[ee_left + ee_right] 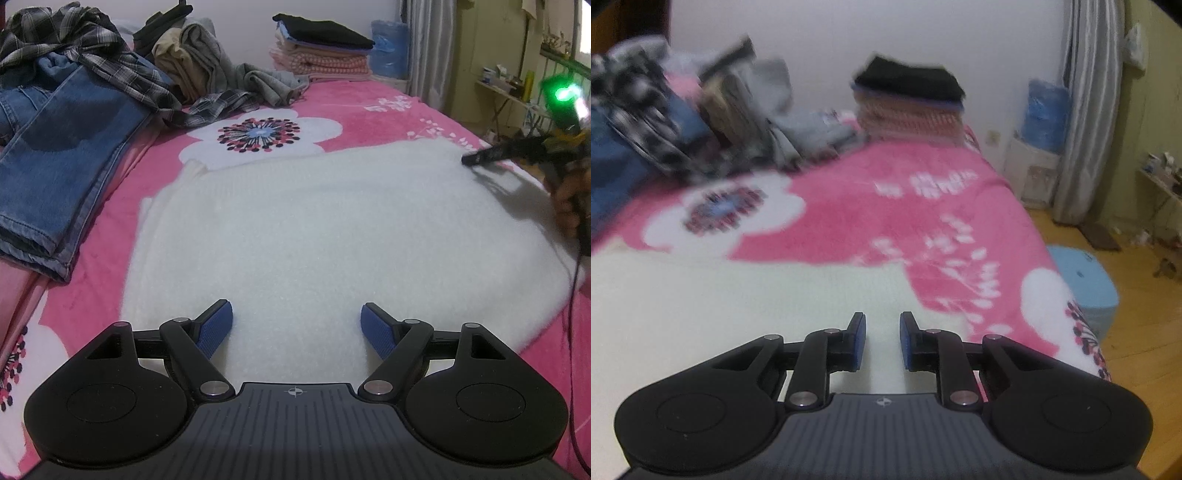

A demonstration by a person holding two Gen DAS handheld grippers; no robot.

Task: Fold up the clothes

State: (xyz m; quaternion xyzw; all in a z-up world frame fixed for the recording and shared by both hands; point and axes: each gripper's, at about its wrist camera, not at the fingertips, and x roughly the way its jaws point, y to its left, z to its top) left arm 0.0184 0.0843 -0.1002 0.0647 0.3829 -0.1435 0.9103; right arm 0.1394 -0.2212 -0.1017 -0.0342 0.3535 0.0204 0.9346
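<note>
Across both views a bed fills most of the frame, covered in a pink blanket with white flowers and dark dotted centres; no readable writing, label or brand anywhere, only a small crosshair mark on each gripper body. White wall behind, grey curtain at right, wooden floor beside the bed with a light blue bin against it. White fuzzy sweater lies spread flat on the blanket, nearest the cameras. Blue jeans lie at the left with a plaid shirt on top, loose grey and beige clothes beside them. Folded stack, black piece on top, sits at the far end by the wall. Left gripper over the sweater's near edge, jaws wide, nothing between. Right gripper over the sweater's right part, jaws narrow with a gap, nothing pinched; right view blurred. Hand on it shows in the left view.
</note>
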